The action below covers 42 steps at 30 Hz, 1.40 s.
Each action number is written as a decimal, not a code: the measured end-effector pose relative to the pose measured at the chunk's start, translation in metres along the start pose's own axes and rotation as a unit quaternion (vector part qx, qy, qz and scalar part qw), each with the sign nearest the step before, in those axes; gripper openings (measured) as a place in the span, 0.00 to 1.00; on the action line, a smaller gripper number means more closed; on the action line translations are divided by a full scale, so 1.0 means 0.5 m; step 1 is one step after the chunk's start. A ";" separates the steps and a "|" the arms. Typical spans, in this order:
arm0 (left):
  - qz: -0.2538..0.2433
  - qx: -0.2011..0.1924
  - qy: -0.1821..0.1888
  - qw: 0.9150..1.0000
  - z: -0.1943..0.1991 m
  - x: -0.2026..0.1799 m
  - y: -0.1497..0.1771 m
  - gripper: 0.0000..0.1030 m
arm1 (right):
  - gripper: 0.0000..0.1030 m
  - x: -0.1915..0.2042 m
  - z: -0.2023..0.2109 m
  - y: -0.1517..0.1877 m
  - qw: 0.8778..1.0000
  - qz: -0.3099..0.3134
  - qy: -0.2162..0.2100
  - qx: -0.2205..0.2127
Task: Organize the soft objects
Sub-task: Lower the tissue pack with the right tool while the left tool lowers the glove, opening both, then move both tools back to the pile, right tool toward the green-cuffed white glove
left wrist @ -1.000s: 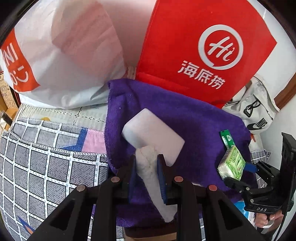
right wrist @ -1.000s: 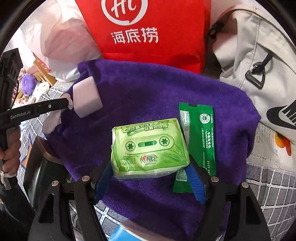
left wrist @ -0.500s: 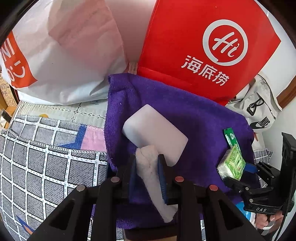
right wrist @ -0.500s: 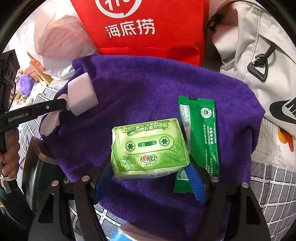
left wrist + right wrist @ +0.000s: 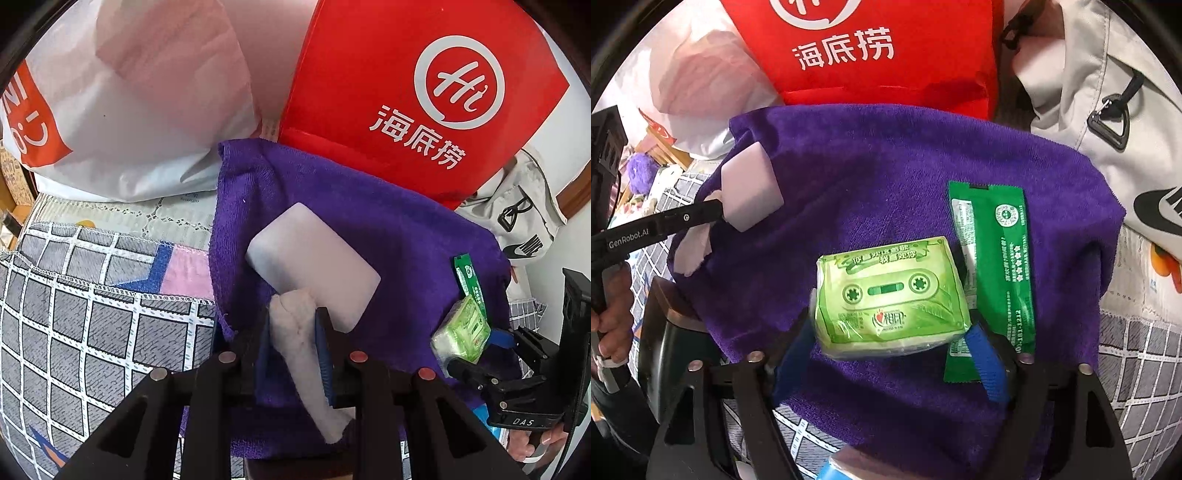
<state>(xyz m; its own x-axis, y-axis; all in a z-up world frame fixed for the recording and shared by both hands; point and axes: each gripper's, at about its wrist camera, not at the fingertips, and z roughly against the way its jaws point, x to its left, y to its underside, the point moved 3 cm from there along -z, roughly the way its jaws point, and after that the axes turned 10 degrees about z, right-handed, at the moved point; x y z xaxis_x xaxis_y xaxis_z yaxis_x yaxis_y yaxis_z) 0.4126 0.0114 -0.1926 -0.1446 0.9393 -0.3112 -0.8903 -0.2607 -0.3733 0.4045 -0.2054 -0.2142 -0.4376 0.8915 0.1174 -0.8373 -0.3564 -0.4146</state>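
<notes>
The left gripper (image 5: 291, 332) is closed down on a rolled pale cloth (image 5: 295, 332), which is squeezed between its blue pads with the loose end hanging below them; just ahead of it a white sponge block (image 5: 314, 266) lies on the purple towel (image 5: 406, 240). The right gripper (image 5: 890, 347) has its jaws set wide, pressing on either side of a green tissue pack (image 5: 892, 295), with a green sachet (image 5: 997, 266) flat on the towel just beside it. A red bag (image 5: 406, 74), a white plastic bag (image 5: 129, 110) and a grey backpack (image 5: 1108, 92) stand beyond the towel. Judging by this, both soft items are in hand and are being gathered on the towel; the next move likely calls for setting each down neatly and releasing. Compared with a second ago, both views have crept forward toward the bags, while the grips look unchanged.
</notes>
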 end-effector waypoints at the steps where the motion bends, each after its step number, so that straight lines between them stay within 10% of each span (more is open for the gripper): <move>1: 0.000 0.001 -0.002 1.000 0.000 0.000 -0.001 0.29 | 0.85 -0.001 0.003 -0.001 1.000 -0.003 0.004 -0.004; 5: 0.003 0.000 -0.006 1.000 0.009 -0.003 -0.002 0.50 | 0.91 -0.004 0.010 -0.001 1.000 -0.007 0.018 -0.010; 20: -0.024 -0.071 -0.003 0.997 0.191 -0.058 0.019 0.50 | 0.90 0.082 0.187 0.017 0.993 -0.002 0.012 -0.114; 42: -0.042 -0.125 0.017 0.991 0.423 0.008 0.312 0.50 | 0.70 0.256 0.374 0.293 0.985 0.010 0.008 -0.172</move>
<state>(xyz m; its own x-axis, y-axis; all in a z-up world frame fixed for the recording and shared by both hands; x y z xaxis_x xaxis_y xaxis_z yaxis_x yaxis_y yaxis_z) 0.1818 0.0218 -0.0673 -0.0559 0.9528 -0.2983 -0.7628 -0.2335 -0.6030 0.1648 -0.1960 -0.0909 -0.4459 0.8902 0.0932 -0.6666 -0.2607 -0.6984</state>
